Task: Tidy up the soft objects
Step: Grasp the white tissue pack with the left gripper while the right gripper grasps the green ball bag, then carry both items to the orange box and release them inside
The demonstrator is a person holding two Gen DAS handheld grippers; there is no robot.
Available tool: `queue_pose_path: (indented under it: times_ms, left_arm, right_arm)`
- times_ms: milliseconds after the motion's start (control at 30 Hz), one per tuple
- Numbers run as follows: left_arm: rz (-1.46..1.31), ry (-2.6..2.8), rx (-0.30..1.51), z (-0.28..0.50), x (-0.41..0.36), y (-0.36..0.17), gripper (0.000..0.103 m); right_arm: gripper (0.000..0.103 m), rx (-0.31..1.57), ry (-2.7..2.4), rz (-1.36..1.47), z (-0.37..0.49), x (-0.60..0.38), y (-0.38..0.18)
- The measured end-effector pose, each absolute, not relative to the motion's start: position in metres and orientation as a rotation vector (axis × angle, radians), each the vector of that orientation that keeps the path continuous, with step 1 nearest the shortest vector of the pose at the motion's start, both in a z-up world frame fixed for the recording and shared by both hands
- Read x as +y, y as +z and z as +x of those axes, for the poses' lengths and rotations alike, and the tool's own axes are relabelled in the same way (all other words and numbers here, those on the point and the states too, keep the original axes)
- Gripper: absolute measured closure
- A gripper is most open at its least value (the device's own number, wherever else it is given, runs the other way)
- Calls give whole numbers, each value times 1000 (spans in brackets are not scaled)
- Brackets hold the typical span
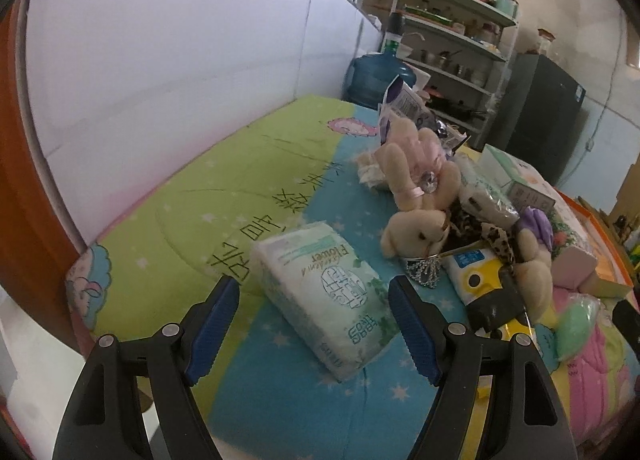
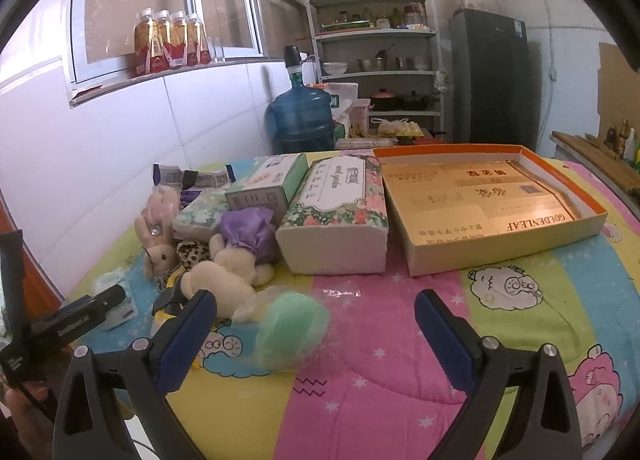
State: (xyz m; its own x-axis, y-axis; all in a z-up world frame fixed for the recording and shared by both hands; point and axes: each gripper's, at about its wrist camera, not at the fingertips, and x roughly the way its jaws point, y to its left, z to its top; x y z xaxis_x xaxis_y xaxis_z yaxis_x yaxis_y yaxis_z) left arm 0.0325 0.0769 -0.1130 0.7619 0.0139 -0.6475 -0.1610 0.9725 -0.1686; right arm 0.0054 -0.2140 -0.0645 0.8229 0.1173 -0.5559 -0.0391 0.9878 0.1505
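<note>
My left gripper (image 1: 314, 300) is open, its jaws on either side of a green-and-white tissue pack (image 1: 328, 296) lying on the quilt (image 1: 180, 195). Past it lie beige plush bunnies (image 1: 416, 175), small tissue packs and a yellow-and-black packet (image 1: 480, 284). My right gripper (image 2: 316, 312) is open and empty, just behind a green soft ball in clear wrap (image 2: 290, 326). Plush bunnies (image 2: 228, 264), a purple pouch (image 2: 250, 234) and tissue packs (image 2: 200, 215) lie to its left. An open orange-rimmed box (image 2: 492, 195) stands at the back right. The left gripper also shows in the right wrist view (image 2: 96, 306).
A floral tissue box (image 2: 340, 215) and a green tissue box (image 2: 268, 181) stand beside the open box. A white wall runs along the left of the quilt. A blue water jug (image 2: 302, 117), a metal shelf (image 2: 376, 55) and a dark fridge (image 2: 492, 75) stand beyond the far edge.
</note>
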Motion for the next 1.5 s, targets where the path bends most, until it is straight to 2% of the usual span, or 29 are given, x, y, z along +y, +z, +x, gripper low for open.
queue_pose_path:
  times_ms: [300, 367, 433, 567, 600, 633, 667, 833, 1000, 1300, 1500]
  left_arm:
    - [-159, 42, 737, 55, 49, -119, 27]
    - [-141, 32, 735, 59, 44, -120, 32]
    - [-139, 15, 733, 61, 41, -119, 44]
    - [-144, -22, 733, 65, 37, -118, 58]
    - [-152, -36, 734, 66, 36, -118, 66]
    - [-162, -46, 734, 68, 34, -116, 69]
    - [-167, -51, 731, 68, 34, -116, 70]
    - [-173, -75, 712, 61, 36, -116, 75]
    - [-158, -82, 661, 44, 39, -108, 75]
    - [-124, -157, 567, 31, 20, -70, 75]
    - [-86, -278, 516, 34, -18, -41, 75]
  right_arm:
    - [4, 674, 100, 159, 17, -217, -84]
    - [9, 692, 108, 166, 21, -216, -90]
    - [22, 709, 121, 177, 25, -216, -94]
    - [36, 715, 169, 200, 27, -214, -97]
    - [44, 709, 177, 198, 27, -214, -97]
    - [50, 701, 183, 192, 26, -212, -97]
    - [52, 697, 185, 186, 25, -211, -96]
    - [54, 687, 202, 196, 24, -212, -94]
    - [55, 656, 204, 195, 19, -215, -88]
    - [55, 590, 201, 194, 11, -224, -65]
    - [55, 528, 148, 220, 3, -259, -46]
